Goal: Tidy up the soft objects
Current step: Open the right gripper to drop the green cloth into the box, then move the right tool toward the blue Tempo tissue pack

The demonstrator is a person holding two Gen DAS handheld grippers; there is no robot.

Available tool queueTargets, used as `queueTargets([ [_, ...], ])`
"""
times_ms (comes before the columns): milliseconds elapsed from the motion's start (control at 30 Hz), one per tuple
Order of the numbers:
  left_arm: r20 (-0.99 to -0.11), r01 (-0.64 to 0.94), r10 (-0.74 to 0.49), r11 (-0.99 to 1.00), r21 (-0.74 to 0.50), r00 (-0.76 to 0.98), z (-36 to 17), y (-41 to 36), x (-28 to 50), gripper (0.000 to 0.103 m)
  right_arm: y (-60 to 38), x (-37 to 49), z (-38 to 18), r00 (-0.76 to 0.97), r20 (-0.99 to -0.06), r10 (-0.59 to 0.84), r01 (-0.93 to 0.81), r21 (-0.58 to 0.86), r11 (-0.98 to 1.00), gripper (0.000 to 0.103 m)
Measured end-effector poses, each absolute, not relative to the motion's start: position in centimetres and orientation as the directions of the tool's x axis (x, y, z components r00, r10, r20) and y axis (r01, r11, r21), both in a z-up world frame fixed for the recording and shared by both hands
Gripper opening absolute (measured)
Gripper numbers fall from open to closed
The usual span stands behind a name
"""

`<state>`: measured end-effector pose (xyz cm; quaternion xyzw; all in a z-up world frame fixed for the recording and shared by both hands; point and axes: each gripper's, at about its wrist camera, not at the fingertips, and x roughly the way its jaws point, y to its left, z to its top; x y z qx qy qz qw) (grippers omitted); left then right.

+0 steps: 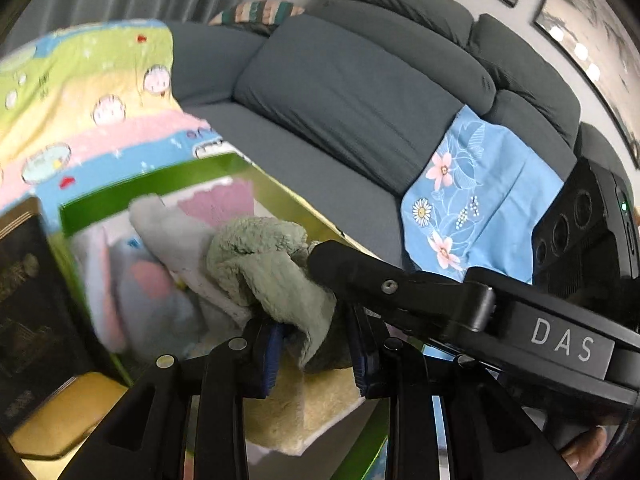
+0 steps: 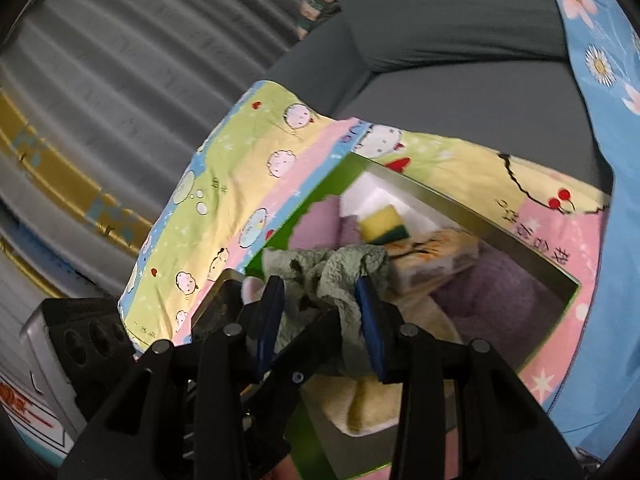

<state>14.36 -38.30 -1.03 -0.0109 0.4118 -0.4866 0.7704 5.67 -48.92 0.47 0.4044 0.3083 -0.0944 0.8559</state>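
- left wrist view: the left gripper [image 1: 316,344] has its jaws closed down on a fold of the green towel [image 1: 272,272], which hangs bunched just above the open green box [image 1: 160,188]. the right gripper [image 1: 320,256] reaches in from the right, its tip touching the same towel. inside the box lie pale cloths [image 1: 160,256]; a cartoon-print blanket [image 1: 88,92] sits behind the box, with the grey sofa [image 1: 340,92] and a blue floral cloth [image 1: 480,184] beyond.
- right wrist view: the right gripper [image 2: 320,320] has its jaws part-way closed, pads pressing the green towel [image 2: 332,272] between them. past the towel, in the box [image 2: 440,196], are a yellow-green sponge [image 2: 384,228], a printed packet [image 2: 436,260] and purple cloth [image 2: 500,284].
- step in hand, as i judge it: both grippers carry the towel over the box to stow it.
- next move calls for lowering the towel into free space near the sponge, then letting both jaws go without dragging it back out.
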Motion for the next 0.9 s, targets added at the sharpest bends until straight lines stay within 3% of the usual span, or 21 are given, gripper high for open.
queueTargets([
  [333,-0.679,0.731,-0.704,0.574,-0.369,0.210,-2.2,-39.1,14.0,0.028,-49.0,6.3,-1.0,0.725,-0.688,0.036,0.501,0.562,0.658,0.038],
  [400,-0.681,0.732,-0.701,0.577,-0.363,0.214,-1.9,-38.7,13.9,0.028,-49.0,6.1,-0.9,0.735,-0.676,0.046,0.485,0.573,0.661,0.044],
  [467,-0.680,0.724,-0.698,0.587,-0.362,0.225,-1.4,-38.0,13.7,0.028,-49.0,5.8,-0.4,0.780,-0.619,0.090,0.417,0.623,0.662,0.064],
  [533,-0.682,0.720,-0.691,0.597,-0.354,0.237,-0.7,-37.0,13.5,0.031,-48.8,5.1,0.5,0.811,-0.578,0.093,0.376,0.637,0.673,0.070],
  [567,-0.682,0.719,-0.689,0.600,-0.349,0.244,-0.5,-36.6,13.3,0.035,-48.5,4.8,1.1,0.821,-0.565,0.077,0.365,0.625,0.690,0.078],
  [633,-0.675,0.719,-0.689,0.607,-0.340,0.263,0.0,-35.5,12.9,0.058,-47.7,4.4,2.0,0.835,-0.548,0.054,0.349,0.603,0.717,0.090],
  [667,-0.671,0.717,-0.689,0.611,-0.335,0.274,0.2,-34.9,12.6,0.061,-47.4,4.4,2.2,0.838,-0.543,0.054,0.342,0.599,0.724,0.095],
  [900,-0.670,0.660,-0.660,0.675,-0.330,0.339,1.7,-29.2,11.4,0.068,-45.0,3.4,4.2,0.860,-0.508,0.036,0.294,0.553,0.779,0.103],
])
